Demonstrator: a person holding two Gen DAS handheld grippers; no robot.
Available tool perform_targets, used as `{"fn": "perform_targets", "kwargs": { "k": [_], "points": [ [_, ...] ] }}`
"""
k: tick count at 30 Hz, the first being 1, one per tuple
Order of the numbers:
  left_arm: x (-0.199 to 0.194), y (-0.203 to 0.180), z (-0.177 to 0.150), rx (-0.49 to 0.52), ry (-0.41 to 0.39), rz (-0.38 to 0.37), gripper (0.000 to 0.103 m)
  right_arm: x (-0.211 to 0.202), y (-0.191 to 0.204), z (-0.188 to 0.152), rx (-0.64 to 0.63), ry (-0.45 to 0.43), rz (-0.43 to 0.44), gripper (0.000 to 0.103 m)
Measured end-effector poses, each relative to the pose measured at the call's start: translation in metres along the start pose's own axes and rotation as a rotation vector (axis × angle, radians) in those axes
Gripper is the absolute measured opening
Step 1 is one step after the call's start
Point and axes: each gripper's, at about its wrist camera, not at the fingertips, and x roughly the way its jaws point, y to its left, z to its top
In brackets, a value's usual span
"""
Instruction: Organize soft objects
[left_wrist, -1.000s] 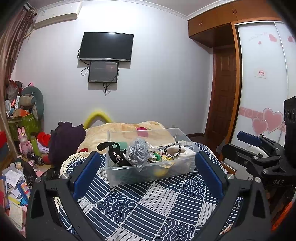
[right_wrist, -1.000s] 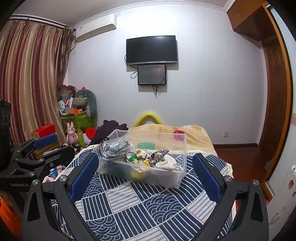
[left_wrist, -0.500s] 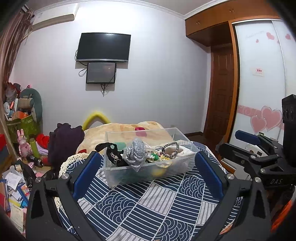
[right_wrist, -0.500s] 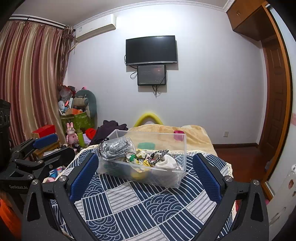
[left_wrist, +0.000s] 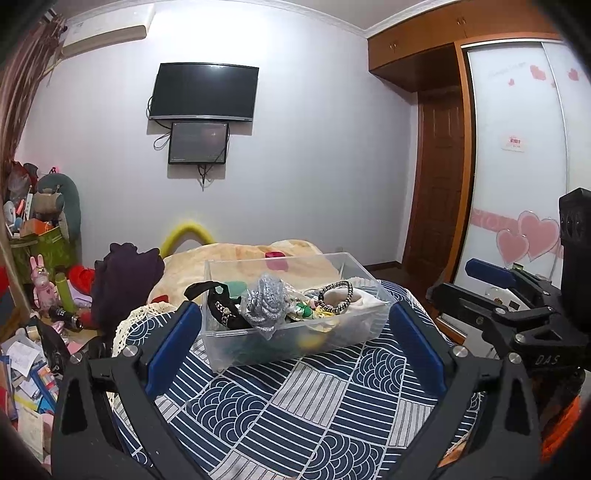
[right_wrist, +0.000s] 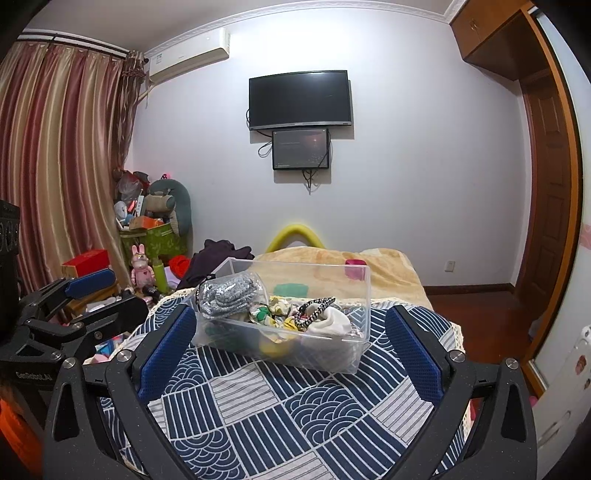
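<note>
A clear bin (left_wrist: 291, 325) is seen on a blue patterned cloth (left_wrist: 295, 402), and the soft things are heaped inside it: a grey knit bundle (left_wrist: 264, 301) at the bin's 9 o'clock end, a black strap (left_wrist: 218, 302) draped over that end wall, a beaded band (left_wrist: 334, 297) on a white cloth (left_wrist: 364, 301) toward 3 o'clock, and green and yellow scraps (right_wrist: 273, 314) between. No soft thing is seen loose on the cloth around the bin.

The left gripper (left_wrist: 293, 332) is held wide, its jaws flanking the bin with nothing between them; the right gripper (right_wrist: 290, 336) is likewise spread wide and empty, short of the bin's near wall.

This layout would fit either a heap gathered and finished, or a heap waiting to be taken out and sorted; the step in hand cannot be settled. Any reach into the bin would call for a descent from 12 o'clock over the rim, with one piece singled out from the tangle.
</note>
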Motion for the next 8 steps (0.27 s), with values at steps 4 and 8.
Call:
{"fn": "perform_targets", "kwargs": {
  "k": [4,8],
  "points": [
    [-0.0006,0.0004,0.0002,0.001,-0.003,0.006,0.103,0.0003,-0.0011,0.0002,0.008,0.005,-0.004,0.103],
    [0.0006,0.0005,-0.0007,-0.003,0.003,0.005,0.103,0.0004,-0.0011,0.0005,0.012,0.009,-0.006,0.103]
  ]
}}
